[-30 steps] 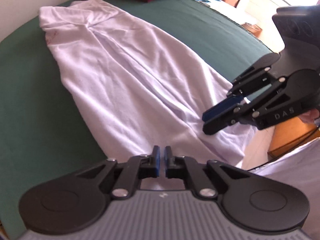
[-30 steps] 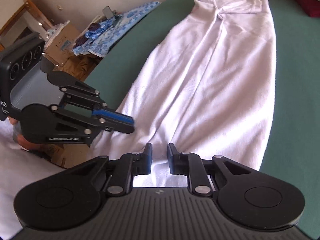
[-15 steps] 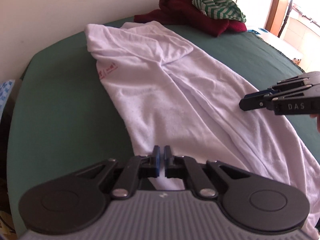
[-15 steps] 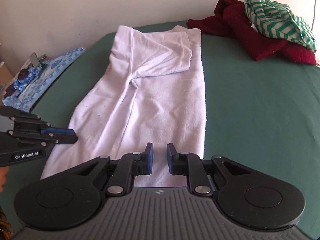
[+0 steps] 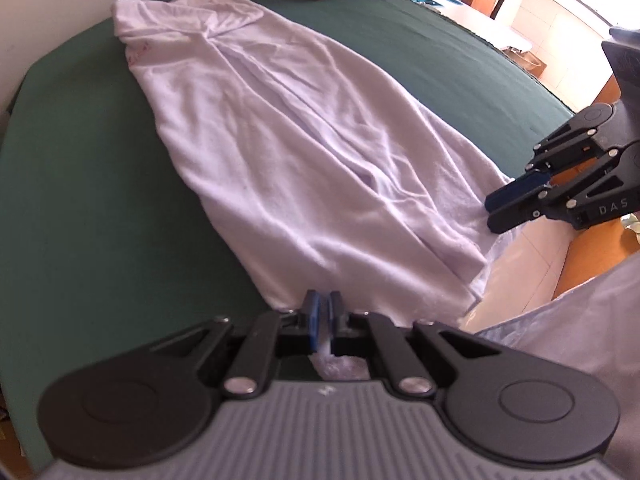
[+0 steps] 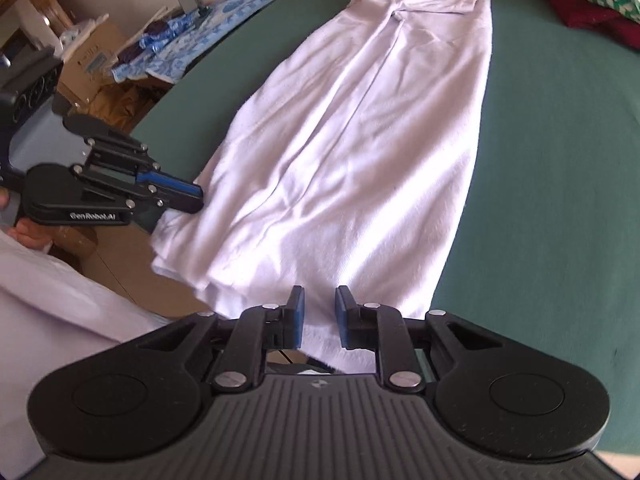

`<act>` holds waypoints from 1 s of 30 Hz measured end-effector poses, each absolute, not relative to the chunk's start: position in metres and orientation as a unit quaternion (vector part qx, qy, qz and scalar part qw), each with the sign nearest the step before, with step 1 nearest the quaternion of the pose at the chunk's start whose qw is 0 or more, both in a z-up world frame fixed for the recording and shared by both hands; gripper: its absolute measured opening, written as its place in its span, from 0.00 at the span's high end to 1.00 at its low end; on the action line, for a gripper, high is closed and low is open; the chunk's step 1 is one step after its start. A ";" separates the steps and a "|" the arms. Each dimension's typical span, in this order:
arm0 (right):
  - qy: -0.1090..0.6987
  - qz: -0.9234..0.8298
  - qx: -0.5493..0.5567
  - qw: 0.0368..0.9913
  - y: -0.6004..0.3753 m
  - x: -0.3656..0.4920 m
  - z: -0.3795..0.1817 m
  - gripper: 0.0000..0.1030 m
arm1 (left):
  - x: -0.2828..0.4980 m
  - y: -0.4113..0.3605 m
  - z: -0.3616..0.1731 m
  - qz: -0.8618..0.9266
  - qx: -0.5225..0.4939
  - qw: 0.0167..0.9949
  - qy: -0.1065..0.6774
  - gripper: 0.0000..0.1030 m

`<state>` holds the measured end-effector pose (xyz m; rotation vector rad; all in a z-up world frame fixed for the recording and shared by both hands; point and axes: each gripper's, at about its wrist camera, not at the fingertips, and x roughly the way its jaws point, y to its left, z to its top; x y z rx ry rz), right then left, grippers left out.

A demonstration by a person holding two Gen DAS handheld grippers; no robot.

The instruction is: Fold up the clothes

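A white garment (image 5: 304,168) is lying lengthwise on the green table (image 5: 80,208), hem overhanging the near edge. The left gripper (image 5: 322,322) is pinching that hem; the right gripper (image 6: 319,312) is straddling it, barely parted. Soft, light cloth: likely best lifted by both hem corners.

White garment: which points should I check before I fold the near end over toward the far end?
1. Left hand-held gripper shut on white garment hem: ok.
2. Right hand-held gripper pinching hem: cannot tell; jaws apart, cloth between.
3. Garment lies lengthwise on green surface: ok.
4. Cloth smooth: not ok, wrinkled.
5. Far end apart from red clothes: cannot tell.
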<state>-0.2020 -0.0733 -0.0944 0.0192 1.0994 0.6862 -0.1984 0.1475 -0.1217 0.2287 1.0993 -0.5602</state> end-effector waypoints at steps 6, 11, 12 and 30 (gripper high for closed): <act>0.526 0.315 0.026 0.789 -0.091 -0.202 -0.081 0.83 | -0.218 0.136 -0.106 -0.270 0.128 0.802 0.517 0.98; 0.499 0.276 0.055 0.820 -0.104 -0.197 -0.085 0.80 | -0.209 0.129 -0.109 -0.244 0.120 0.821 0.502 0.91; 0.504 0.276 0.054 0.817 -0.105 -0.199 -0.089 0.80 | -0.210 0.129 -0.114 -0.243 0.120 0.819 0.507 0.91; 0.446 0.290 -0.111 0.839 -0.096 -0.241 -0.092 0.78 | -0.222 0.128 -0.120 -0.237 0.127 0.815 0.513 0.91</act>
